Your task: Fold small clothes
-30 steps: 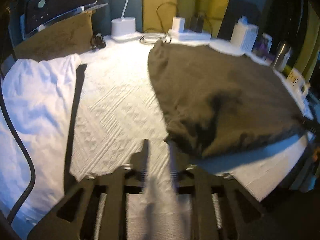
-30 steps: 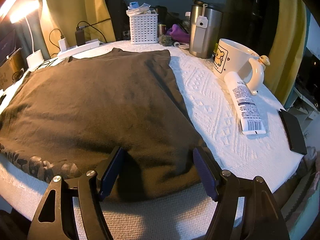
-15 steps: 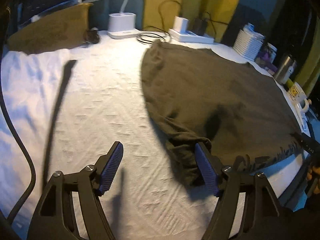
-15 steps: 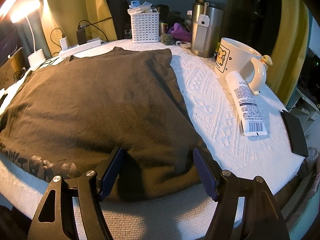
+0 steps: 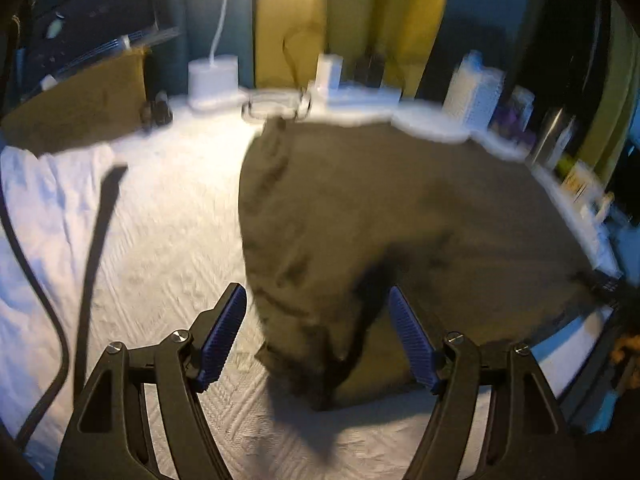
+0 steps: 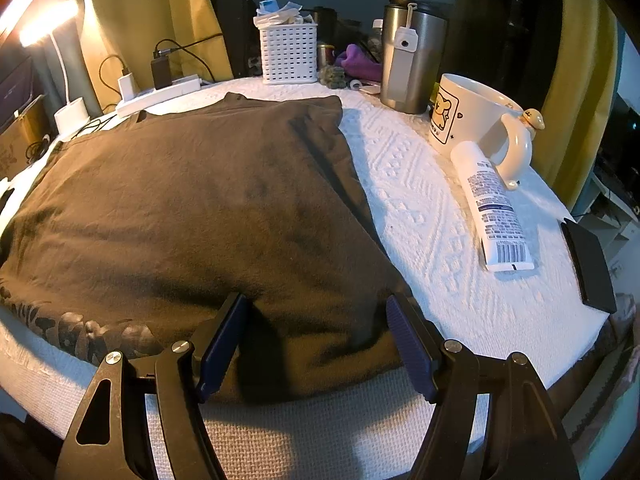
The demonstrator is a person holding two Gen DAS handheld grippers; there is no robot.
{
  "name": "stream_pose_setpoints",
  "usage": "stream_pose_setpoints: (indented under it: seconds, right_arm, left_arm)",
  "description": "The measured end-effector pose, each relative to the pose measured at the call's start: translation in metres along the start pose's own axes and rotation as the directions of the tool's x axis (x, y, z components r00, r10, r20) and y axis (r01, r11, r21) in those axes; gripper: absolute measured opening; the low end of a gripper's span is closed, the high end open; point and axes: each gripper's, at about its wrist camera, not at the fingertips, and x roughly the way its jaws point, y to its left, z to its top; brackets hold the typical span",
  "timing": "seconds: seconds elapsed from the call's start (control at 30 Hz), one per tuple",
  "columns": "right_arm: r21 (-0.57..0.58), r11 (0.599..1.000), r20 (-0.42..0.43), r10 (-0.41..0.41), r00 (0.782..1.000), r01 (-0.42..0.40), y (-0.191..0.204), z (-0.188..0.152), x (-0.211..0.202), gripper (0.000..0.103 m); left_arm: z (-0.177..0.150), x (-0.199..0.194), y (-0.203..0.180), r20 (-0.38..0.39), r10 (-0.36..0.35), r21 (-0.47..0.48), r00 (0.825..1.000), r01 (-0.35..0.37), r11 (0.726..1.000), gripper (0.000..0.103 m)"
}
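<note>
Left gripper (image 5: pixel 318 338) is held wide open over a bunched corner of the brown shirt (image 5: pixel 380 216); nothing is gripped. Right gripper (image 6: pixel 316 344) likewise spread wide, straddling the shirt's near edge, nothing clamped.

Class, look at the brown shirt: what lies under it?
The brown shirt lies on a white textured cloth, which shows on all sides. Whatever else sits beneath the shirt is covered and cannot be seen.

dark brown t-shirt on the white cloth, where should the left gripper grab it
Probably the bunched near corner of the dark brown t-shirt. It rises off the white textured tablecloth between the open left gripper fingers, so it can be pinched from the table's near edge. The rest lies flat.
</note>
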Motion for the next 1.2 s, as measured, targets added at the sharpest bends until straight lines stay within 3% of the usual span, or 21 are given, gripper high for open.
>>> stream_pose_setpoints:
  seconds: [0.1,0.23,0.33,0.57,0.77,0.97,1.2]
  right_arm:
    - [0.008,1.000,-0.005,-0.010,1.000,0.010,-0.003,-0.001,-0.001,0.073]
    - [0.019,0.999,-0.013,-0.026,1.000,0.026,-0.006,-0.002,-0.003,0.073]
    - [0.036,0.997,-0.010,-0.062,0.998,0.062,-0.009,-0.001,-0.009,0.073]
    - [0.084,0.993,0.062,-0.092,0.994,0.087,-0.018,0.014,-0.045,0.073]
    - [0.086,0.992,0.112,-0.100,0.989,0.090,-0.018,0.021,-0.073,0.073]
    - [0.101,0.994,0.137,-0.066,0.988,0.053,-0.016,0.022,-0.086,0.073]
    - [0.129,0.992,0.068,-0.015,0.998,0.006,-0.016,0.007,-0.070,0.075]
  left_arm:
    - [-0.011,0.019,0.011,-0.081,0.052,-0.001,0.995,-0.052,0.999,0.074]
    - [-0.015,0.008,0.023,-0.061,0.082,-0.001,0.995,-0.082,0.997,0.074]
    - [-0.006,-0.014,0.024,0.012,0.074,-0.009,0.997,-0.074,0.997,0.074]
    - [0.029,-0.047,-0.012,0.171,-0.045,0.039,0.984,0.039,0.998,0.074]
    - [0.050,-0.055,-0.063,0.213,-0.188,0.127,0.959,0.163,0.978,0.074]
    - [0.056,-0.055,-0.098,0.202,-0.269,0.203,0.942,0.228,0.952,0.074]
    - [0.050,-0.039,-0.115,0.133,-0.292,0.208,0.947,0.262,0.943,0.074]
